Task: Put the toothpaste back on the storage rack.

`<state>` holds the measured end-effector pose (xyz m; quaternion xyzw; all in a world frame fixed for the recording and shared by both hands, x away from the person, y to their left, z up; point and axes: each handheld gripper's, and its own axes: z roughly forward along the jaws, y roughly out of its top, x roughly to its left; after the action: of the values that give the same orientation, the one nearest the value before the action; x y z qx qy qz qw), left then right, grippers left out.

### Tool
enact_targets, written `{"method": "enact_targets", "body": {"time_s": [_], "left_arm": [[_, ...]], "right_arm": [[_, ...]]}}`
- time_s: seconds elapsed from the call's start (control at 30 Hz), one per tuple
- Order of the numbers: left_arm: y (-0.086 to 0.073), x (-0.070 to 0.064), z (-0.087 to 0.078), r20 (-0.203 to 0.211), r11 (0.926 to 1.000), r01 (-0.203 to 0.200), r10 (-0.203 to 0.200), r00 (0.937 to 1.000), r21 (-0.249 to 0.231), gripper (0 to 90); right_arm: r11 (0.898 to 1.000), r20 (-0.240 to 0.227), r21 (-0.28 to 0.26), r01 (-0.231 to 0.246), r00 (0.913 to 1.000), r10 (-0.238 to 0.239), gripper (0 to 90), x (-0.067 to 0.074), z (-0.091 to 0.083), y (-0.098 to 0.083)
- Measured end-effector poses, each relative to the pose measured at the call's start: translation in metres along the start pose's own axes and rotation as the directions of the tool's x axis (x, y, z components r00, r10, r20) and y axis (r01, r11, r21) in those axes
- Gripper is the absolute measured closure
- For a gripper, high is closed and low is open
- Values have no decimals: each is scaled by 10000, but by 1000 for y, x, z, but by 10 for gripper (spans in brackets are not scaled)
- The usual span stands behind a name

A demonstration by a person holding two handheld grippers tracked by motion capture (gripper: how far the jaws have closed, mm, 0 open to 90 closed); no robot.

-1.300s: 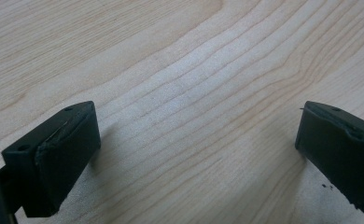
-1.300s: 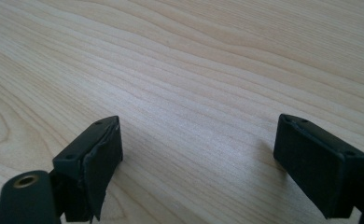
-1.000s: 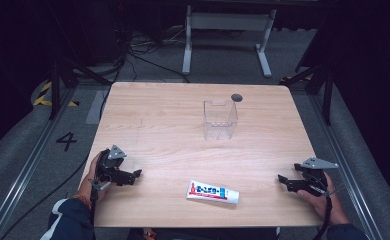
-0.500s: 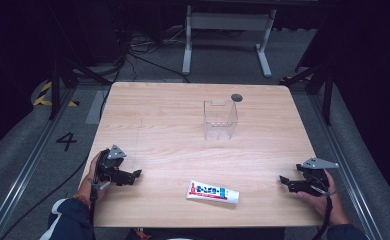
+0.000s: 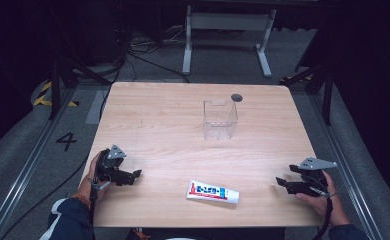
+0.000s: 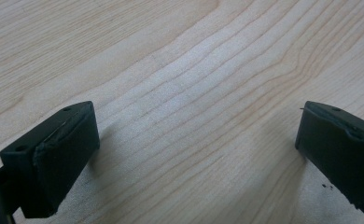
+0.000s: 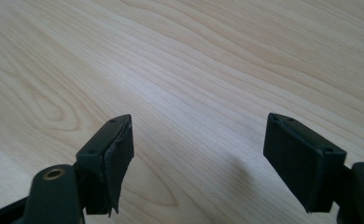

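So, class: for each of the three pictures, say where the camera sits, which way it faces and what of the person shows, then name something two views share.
High view: above the person's side, facing forward and down on the table; shows both hands, the left gripper, the right gripper, a toothpaste tube and a clear box.
Left gripper view: rides the left gripper, facing bare wood between open jaws.
Right gripper view: rides the right gripper, likewise.
Shared: both gripper views show wood grain and two black jaws.

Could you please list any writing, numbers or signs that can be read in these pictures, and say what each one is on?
"4": a dark numeral on the grey floor, left of the table.
Toothpaste tube: blue printing on its white body, too small and blurred to read.
Both gripper views: bare wood grain between the jaws, no text.
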<state>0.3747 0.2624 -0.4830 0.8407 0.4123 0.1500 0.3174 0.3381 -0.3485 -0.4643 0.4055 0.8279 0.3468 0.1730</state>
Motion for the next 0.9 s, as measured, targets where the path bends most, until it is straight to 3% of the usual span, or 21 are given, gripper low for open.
{"method": "enact_targets", "body": {"time_s": [0.53,0.7,0.77,0.8,0.9], "left_arm": [[0,0,0,6,10000,-62,62,10000,-6,1],[0,0,0,13,10000,22,-22,10000,15,1],[0,1,0,-70,9999,-157,157,9999,-39,1],[0,0,0,8,10000,24,-24,10000,11,1],[0,1,0,-36,10000,-89,89,10000,-22,1]], "right_arm": [[9942,-912,-129,1068,9900,-1076,251,31,-1,30],[9884,-1260,-124,1516,9803,-1520,251,44,1,40],[9851,-1435,-120,1718,9746,-1717,253,50,3,46],[9834,-1520,-81,1810,9718,-1801,253,53,4,48],[9763,-1791,-9,2162,9605,-2129,257,64,10,57]]}}
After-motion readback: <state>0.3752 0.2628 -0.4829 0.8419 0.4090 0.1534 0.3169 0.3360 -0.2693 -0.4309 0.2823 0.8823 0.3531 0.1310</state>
